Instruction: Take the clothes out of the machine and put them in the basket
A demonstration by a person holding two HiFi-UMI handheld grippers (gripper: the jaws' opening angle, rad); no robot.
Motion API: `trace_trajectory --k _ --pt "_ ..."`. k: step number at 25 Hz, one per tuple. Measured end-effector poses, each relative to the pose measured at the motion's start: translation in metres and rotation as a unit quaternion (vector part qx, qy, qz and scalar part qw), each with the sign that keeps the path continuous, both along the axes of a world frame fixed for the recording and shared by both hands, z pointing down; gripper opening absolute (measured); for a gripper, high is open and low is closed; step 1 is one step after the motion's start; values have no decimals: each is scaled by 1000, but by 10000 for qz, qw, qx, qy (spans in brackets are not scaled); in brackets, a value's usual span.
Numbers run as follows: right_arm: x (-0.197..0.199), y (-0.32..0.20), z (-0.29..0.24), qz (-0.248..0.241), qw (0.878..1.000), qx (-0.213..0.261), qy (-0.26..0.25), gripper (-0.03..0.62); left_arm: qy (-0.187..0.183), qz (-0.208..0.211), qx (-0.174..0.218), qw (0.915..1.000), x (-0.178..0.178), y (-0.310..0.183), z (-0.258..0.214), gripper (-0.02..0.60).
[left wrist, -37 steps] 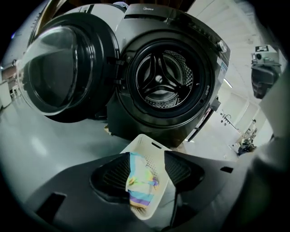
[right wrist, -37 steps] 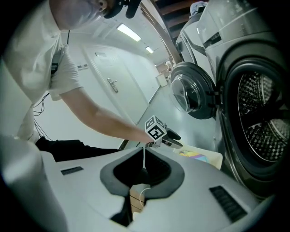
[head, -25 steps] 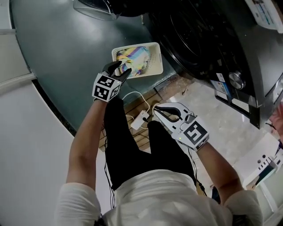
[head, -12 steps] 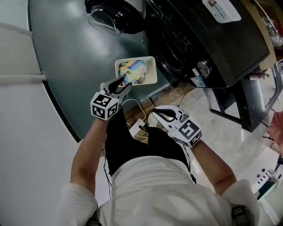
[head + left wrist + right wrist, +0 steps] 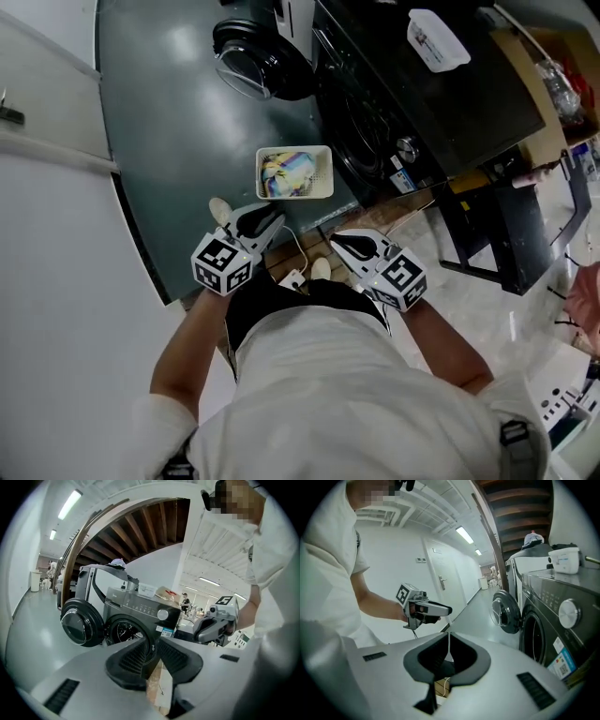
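Note:
The white basket (image 5: 322, 174) stands on the grey floor in front of the dark washing machine (image 5: 394, 103), with colourful clothes (image 5: 286, 172) in it. The machine's round door (image 5: 255, 62) hangs open; the dark drum (image 5: 123, 631) shows no clothes that I can make out. My left gripper (image 5: 265, 223) is held up, short of the basket, its jaws closing with nothing between them (image 5: 154, 644). My right gripper (image 5: 341, 243) floats beside it, shut and empty (image 5: 449, 639). Each gripper shows in the other's view: the right gripper (image 5: 213, 620), the left gripper (image 5: 425, 609).
A white power strip with its cable (image 5: 291, 279) lies on the wooden strip by the person's feet. A white box (image 5: 437, 39) rests on the machine's top. A black stand (image 5: 495, 234) is to the right, a white wall (image 5: 56, 244) to the left.
Both grippers have risen and drawn back from the basket, the left one most. The left jaws have narrowed. The basket and machine now look farther below.

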State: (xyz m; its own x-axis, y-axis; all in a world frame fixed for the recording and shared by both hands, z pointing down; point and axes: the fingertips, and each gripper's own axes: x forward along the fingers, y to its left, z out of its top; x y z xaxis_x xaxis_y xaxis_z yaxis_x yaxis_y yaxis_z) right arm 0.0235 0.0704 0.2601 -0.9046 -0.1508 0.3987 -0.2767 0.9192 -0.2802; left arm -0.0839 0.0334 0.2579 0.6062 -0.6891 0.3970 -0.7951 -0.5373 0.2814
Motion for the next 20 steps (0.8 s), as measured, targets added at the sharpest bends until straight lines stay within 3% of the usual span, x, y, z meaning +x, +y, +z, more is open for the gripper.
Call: trace_trajectory --k 8,12,20 --pt "5 12 -33 -172 9997 152 -38 14 176 -97 21 9998 18 41 -63 29" --pt "6 18 -47 -286 9993 209 -108 14 155 -175 -124 9996 28 54 -71 -2" --pt "16 34 -66 -301 9988 311 -235 14 272 -69 -296 9992 54 78 -70 -3"
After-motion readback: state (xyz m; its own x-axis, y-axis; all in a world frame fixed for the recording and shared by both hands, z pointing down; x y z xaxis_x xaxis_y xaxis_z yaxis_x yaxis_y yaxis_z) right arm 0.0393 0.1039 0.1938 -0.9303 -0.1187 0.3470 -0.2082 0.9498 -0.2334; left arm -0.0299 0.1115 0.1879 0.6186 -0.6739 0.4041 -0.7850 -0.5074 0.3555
